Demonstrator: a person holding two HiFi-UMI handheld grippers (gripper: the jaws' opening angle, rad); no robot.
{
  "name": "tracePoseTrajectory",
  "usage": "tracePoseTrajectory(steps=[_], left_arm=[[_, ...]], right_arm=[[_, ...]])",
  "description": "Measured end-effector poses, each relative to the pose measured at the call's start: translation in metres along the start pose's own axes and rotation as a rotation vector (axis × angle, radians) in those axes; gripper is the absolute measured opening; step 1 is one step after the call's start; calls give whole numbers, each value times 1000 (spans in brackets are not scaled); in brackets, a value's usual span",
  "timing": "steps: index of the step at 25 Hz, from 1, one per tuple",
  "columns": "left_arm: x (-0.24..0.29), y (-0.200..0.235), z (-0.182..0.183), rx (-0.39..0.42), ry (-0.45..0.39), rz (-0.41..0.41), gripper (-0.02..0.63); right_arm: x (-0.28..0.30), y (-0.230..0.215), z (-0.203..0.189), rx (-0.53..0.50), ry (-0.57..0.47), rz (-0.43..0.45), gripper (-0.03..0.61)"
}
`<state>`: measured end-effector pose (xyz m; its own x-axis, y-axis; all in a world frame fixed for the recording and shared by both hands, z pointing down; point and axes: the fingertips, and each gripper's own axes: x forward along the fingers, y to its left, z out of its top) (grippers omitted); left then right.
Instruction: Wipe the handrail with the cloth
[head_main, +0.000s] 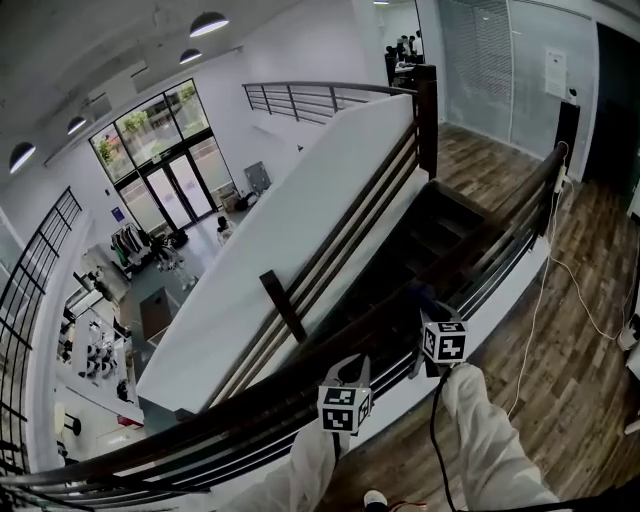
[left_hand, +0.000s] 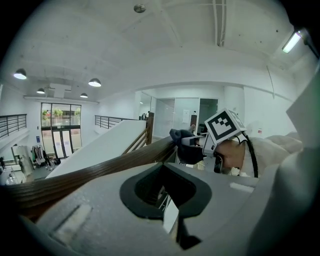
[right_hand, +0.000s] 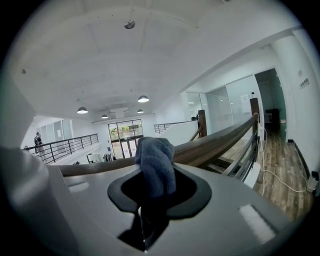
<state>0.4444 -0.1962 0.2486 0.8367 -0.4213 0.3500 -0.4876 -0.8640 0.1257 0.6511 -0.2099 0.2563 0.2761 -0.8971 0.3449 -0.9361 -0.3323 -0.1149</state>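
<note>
The dark wooden handrail (head_main: 240, 412) curves from the lower left up to the far right post. My right gripper (head_main: 425, 312) is shut on a dark blue cloth (head_main: 420, 298) that lies against the top of the rail. In the right gripper view the cloth (right_hand: 156, 165) rises from between the jaws and drapes on the handrail (right_hand: 215, 142). My left gripper (head_main: 353, 372) hovers just below the rail, to the left of the right one, jaws together and holding nothing. The left gripper view shows the handrail (left_hand: 100, 170), the cloth (left_hand: 184, 145) and the right gripper (left_hand: 194, 142).
Behind the rail a stairwell (head_main: 440, 240) drops away beside a white sloped wall (head_main: 290, 230). A dark newel post (head_main: 427, 120) stands at the far end. I stand on a wood floor (head_main: 560, 330) with a white cable (head_main: 545, 290) trailing across it. A lobby (head_main: 130, 290) lies far below.
</note>
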Motion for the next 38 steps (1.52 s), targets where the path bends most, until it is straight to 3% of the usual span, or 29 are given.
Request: tracePoseTrajectory(steps=[5, 10, 14, 18, 25, 30, 38], left_arm=[[-46, 26, -16, -15, -15, 54, 3], [-111, 61, -39, -37, -38, 118, 3], [-184, 102, -70, -14, -43, 174, 3], [-268, 160, -105, -93, -53, 280, 2], [-420, 256, -143, -135, -83, 452, 2], [-527, 316, -191, -171, -78, 574, 3], [-652, 373, -293, -286, -48, 775, 2]], right_arm=[[-29, 56, -4, -51, -19, 58, 92], [-65, 139, -15, -98, -26, 130, 91], [-92, 233, -24, -112, -38, 224, 92], [-117, 344, -46, -126, -29, 337, 92], [-170, 535, -101, -164, -2, 501, 92], [-216, 664, -160, -195, 57, 630, 92], [-260, 814, -255, -271, 136, 845, 92]])
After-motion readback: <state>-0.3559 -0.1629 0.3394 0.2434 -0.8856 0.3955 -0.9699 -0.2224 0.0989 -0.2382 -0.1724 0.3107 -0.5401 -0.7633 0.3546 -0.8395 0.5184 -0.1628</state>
